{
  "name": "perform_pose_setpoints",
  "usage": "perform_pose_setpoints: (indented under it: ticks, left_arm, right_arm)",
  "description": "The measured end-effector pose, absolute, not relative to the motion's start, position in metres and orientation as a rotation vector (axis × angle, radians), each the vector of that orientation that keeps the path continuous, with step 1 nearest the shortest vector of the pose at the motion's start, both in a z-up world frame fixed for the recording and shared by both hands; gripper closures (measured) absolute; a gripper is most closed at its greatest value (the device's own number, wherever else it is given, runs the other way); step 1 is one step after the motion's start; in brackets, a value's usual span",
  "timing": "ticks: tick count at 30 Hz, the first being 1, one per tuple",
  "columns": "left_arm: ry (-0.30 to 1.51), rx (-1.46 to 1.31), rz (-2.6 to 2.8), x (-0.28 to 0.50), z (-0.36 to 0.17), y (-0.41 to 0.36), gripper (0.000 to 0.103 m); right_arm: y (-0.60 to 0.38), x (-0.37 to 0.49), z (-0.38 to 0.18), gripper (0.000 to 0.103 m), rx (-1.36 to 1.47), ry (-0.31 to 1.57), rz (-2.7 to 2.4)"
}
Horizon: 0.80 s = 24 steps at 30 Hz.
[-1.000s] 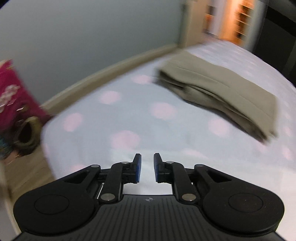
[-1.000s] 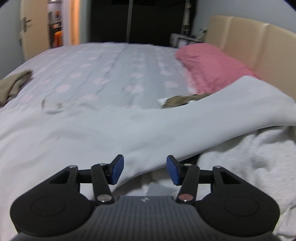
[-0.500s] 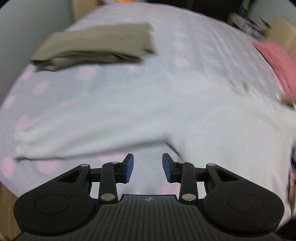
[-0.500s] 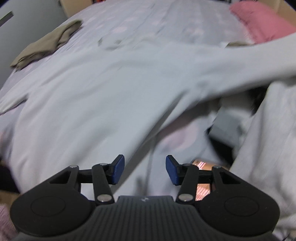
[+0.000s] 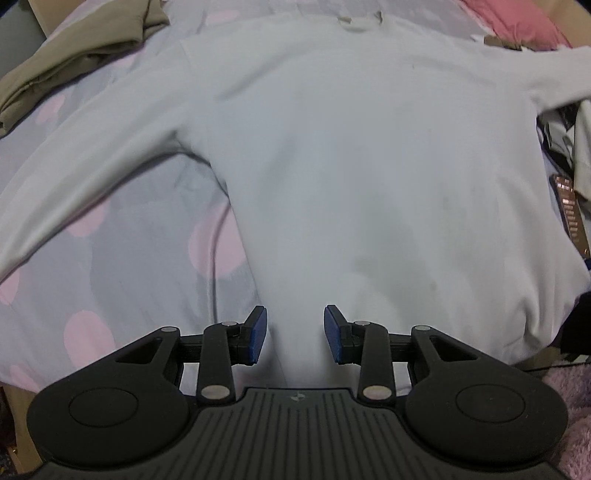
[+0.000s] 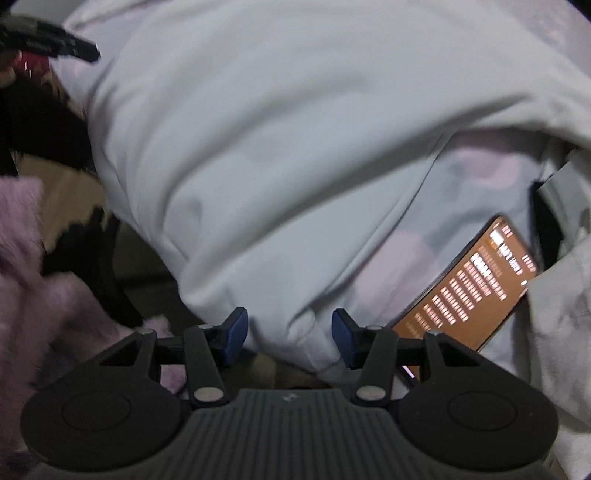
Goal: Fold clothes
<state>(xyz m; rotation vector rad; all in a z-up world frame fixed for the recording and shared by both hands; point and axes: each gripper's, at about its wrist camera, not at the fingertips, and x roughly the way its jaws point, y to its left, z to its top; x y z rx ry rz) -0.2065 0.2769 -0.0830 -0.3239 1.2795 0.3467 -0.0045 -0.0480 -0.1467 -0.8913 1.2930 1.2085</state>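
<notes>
White top (image 5: 362, 155) is spread flat on the bed (image 5: 122, 266), both claws, left (image 5: 294, 335) and right (image 6: 287, 339), gaping open around its hem, phone (image 6: 469, 291) lying beside it.

Light: dim, cool, even indoor light.
Shadows: soft, faint on the white shirt (image 5: 369, 155).
Blur: right wrist view smeared.
Edges: fisheye bending, dark corners.

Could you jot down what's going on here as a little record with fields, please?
garment: white long-sleeved top, spread flat, sleeves out
surface: bed sheet, grey with pink dots
left tool: open, at the top's hem
right tool: open, hem corner between its fingers
nearby: folded khaki clothes; lit phone; pink pillow
stage: folding not yet begun
</notes>
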Motion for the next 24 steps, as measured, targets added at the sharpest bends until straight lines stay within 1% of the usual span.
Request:
perform_pose_setpoints:
  ticks: [2, 4, 7, 13, 16, 19, 21, 22, 23, 24]
  left_arm:
    - [1.287, -0.322, 0.350, -0.209, -0.084, 0.276, 0.071]
    - [1.292, -0.324, 0.358, -0.210, -0.084, 0.278, 0.070]
    - [1.302, -0.329, 0.357, -0.209, -0.086, 0.280, 0.067]
    - [1.315, -0.313, 0.317, -0.204, -0.091, 0.274, 0.067]
    - [1.320, -0.307, 0.304, -0.203, -0.092, 0.271, 0.067]
    - [1.333, -0.304, 0.302, -0.206, -0.094, 0.271, 0.065]
    - [1.360, -0.303, 0.302, -0.210, -0.099, 0.272, 0.061]
    - [1.378, -0.303, 0.301, -0.212, -0.102, 0.271, 0.061]
    - [1.396, -0.303, 0.299, -0.214, -0.106, 0.271, 0.061]
    - [1.413, -0.304, 0.294, -0.216, -0.110, 0.270, 0.061]
  right_arm:
    - [-0.051, -0.002, -0.160, 0.054, -0.895, 1.318, 1.200]
    - [-0.054, -0.001, -0.165, 0.078, -0.864, 1.352, 1.199]
    - [-0.060, -0.003, -0.155, 0.086, -0.826, 1.403, 1.197]
    - [-0.081, -0.003, -0.129, 0.088, -0.786, 1.600, 1.103]
    - [-0.093, 0.007, -0.140, 0.089, -0.761, 1.684, 1.018]
    - [-0.090, 0.004, -0.157, 0.089, -0.799, 1.688, 0.975]
    - [-0.085, 0.000, -0.165, 0.088, -0.823, 1.675, 0.965]
    - [-0.081, -0.003, -0.165, 0.083, -0.842, 1.652, 0.973]
    - [-0.077, -0.005, -0.164, 0.081, -0.860, 1.629, 0.980]
    - [-0.074, -0.007, -0.162, 0.072, -0.876, 1.602, 0.987]
